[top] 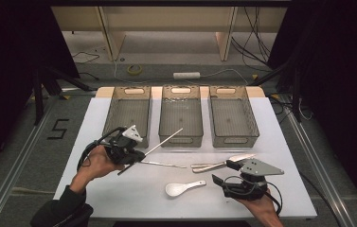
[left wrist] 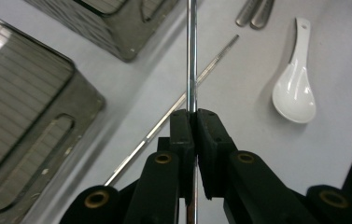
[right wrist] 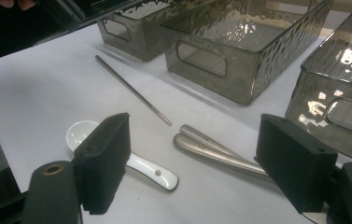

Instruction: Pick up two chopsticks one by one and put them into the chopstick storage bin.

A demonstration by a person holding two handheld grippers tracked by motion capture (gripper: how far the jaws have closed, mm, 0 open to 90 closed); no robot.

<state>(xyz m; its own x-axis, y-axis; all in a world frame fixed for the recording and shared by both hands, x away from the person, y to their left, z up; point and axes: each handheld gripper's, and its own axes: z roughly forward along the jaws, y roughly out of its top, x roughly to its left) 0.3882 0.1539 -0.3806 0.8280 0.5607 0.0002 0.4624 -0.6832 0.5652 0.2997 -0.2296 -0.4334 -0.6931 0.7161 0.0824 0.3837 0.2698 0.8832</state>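
My left gripper (top: 136,158) (left wrist: 194,114) is shut on a thin metal chopstick (top: 166,139) (left wrist: 192,56), held above the table's left front and pointing toward the middle bin. A second chopstick (top: 164,164) (left wrist: 183,98) (right wrist: 131,91) lies flat on the white table. Two metal spoons (top: 218,163) (right wrist: 215,151) lie stacked near the centre. A white ceramic spoon (top: 183,187) (left wrist: 295,88) (right wrist: 150,172) rests in front of them. My right gripper (top: 224,172) (right wrist: 199,163) stands open low at the front right, its jaws wide apart, the spoons just beyond them, nothing held.
Three grey see-through bins stand side by side at the back: left (top: 128,113), middle (top: 181,116), right (top: 233,116). The white table sheet (top: 133,198) ends near the person's forearms. Cables and a power strip (top: 186,74) lie on the floor beyond.
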